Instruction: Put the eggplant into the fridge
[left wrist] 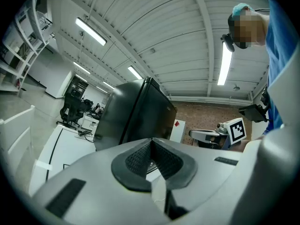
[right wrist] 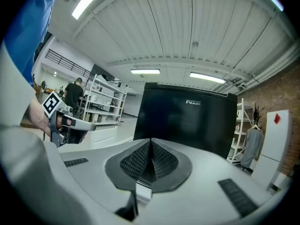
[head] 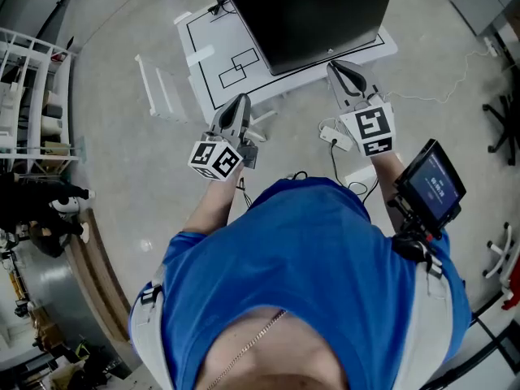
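Note:
The fridge [head: 309, 15] is a tall black cabinet with its door closed, standing on a white platform ahead of me; it also fills the middle of the left gripper view [left wrist: 136, 116] and the right gripper view [right wrist: 187, 121]. No eggplant shows in any view. My left gripper [head: 241, 108] points level toward the fridge, its jaws shut with nothing between them [left wrist: 151, 161]. My right gripper [head: 345, 73] points the same way, close to the fridge's front edge, pads together and empty [right wrist: 150, 163]. Each gripper sees the other off to its side.
The white platform [head: 227, 55] under the fridge has black lines drawn on it. A white frame [head: 158, 88] lies on the floor to its left, and white shelving [head: 28, 96] stands at the far left. A power strip with cables [head: 337, 139] lies by my feet. A person [right wrist: 74, 95] stands far off.

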Demonstrator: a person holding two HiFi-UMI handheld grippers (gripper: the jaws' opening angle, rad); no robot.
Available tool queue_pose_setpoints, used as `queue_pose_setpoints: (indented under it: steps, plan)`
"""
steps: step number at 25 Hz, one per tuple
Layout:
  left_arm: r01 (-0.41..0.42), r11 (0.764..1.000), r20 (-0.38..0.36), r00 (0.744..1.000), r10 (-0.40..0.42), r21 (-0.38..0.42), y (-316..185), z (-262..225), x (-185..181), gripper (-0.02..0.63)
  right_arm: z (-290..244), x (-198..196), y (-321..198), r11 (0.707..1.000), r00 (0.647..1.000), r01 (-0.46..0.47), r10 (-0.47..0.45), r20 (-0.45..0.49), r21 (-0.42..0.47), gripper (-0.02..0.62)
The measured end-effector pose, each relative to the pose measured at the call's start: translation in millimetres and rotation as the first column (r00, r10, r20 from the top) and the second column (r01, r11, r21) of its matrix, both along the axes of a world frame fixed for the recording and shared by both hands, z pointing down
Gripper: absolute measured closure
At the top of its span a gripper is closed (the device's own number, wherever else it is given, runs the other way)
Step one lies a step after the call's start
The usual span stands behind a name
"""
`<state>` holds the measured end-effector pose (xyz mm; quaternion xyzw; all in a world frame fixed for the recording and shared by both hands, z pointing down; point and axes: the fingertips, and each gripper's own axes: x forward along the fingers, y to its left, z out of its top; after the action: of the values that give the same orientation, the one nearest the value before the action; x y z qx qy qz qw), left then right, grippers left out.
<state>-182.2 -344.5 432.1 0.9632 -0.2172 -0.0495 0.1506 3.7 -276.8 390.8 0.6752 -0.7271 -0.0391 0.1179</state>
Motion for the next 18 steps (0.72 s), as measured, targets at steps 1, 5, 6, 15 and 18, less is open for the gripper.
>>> queue_pose_setpoints:
  steps: [1,5,6,15,18]
  plan:
    - [-0.003,1.0,0.0,1.0,0.003,0.001,3.2,3.1,4.0,0.598,4.2,1.2,5.0,1.0,1.0,0.001,-0.001,0.008,-0.001,0.591]
    - [-0.009,1.0,0.001,1.0,0.009,0.005,37.0,-14.7,16.1,0.598,-9.8,4.2,48.1,1.0,0.999,0.0,0.001,0.04,-0.01,0.591]
    - [-0.01,1.0,0.001,1.0,0.01,0.005,45.8,-20.0,18.6,0.598,-14.0,5.4,59.5,1.0,0.999,-0.002,0.003,0.044,-0.011,0.592]
    - [-0.007,1.0,0.0,1.0,0.007,0.004,82.8,-23.3,29.7,0.598,-11.3,9.1,108.1,1.0,0.996,0.006,-0.005,0.085,-0.015,0.592]
    - [-0.005,1.0,-0.002,1.0,0.005,0.004,90.6,-24.2,31.9,0.598,-11.5,9.0,115.3,1.0,0.996,0.013,-0.013,0.09,-0.007,0.592]
